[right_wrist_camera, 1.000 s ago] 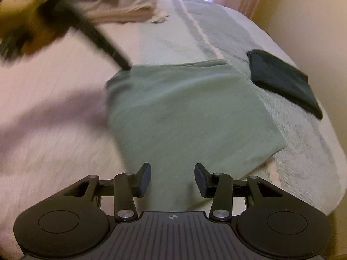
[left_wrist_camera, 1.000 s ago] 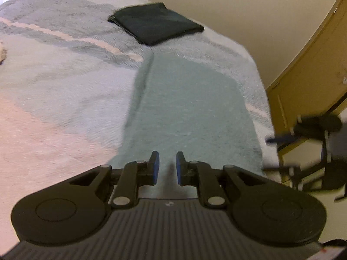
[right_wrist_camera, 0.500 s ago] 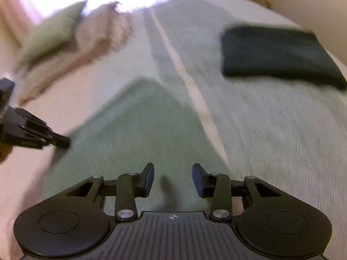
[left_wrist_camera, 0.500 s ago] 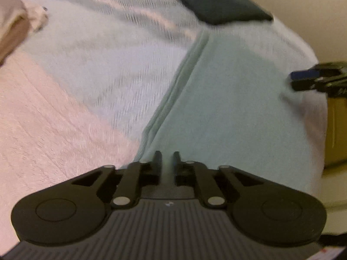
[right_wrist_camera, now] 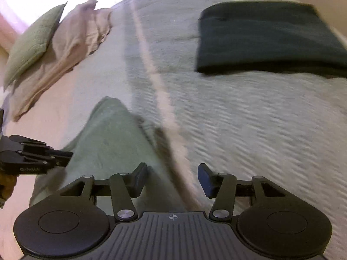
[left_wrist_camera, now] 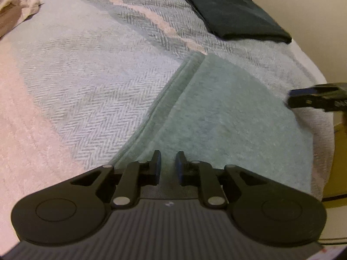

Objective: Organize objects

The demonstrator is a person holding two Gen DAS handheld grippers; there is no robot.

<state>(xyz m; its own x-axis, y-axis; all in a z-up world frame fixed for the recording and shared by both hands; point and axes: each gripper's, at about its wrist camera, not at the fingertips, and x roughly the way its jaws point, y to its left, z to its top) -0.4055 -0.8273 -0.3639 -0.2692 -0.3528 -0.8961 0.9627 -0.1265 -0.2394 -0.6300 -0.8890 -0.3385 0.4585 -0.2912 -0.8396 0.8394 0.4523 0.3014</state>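
A folded light green towel [left_wrist_camera: 227,112] lies flat on the bed, and a folded dark green towel [left_wrist_camera: 234,13] lies beyond it near the far edge. My left gripper [left_wrist_camera: 168,158] hovers over the light towel's near left edge. Its jaws stand a narrow gap apart and are opening, with nothing between them. My right gripper [right_wrist_camera: 172,173] is over the same towel's [right_wrist_camera: 112,143] right edge, jaws wide and still opening, empty. Each gripper shows in the other's view: the right gripper [left_wrist_camera: 292,98] at the towel's right side, the left gripper [right_wrist_camera: 65,157] at its left.
The bed carries a pale herringbone blanket [left_wrist_camera: 91,69] with a pink stripe [right_wrist_camera: 160,91]. A green pillow [right_wrist_camera: 32,43] and beige pillows [right_wrist_camera: 73,43] lie at the head. A cream wall [left_wrist_camera: 303,4] runs just past the dark towel [right_wrist_camera: 271,39], and the bed edge drops off at the right.
My right gripper swung in from the bed's side to the light towel's right edge and spread its jaws wider. My left gripper sank toward the towel's left edge; its gap narrowed, then widened slightly.
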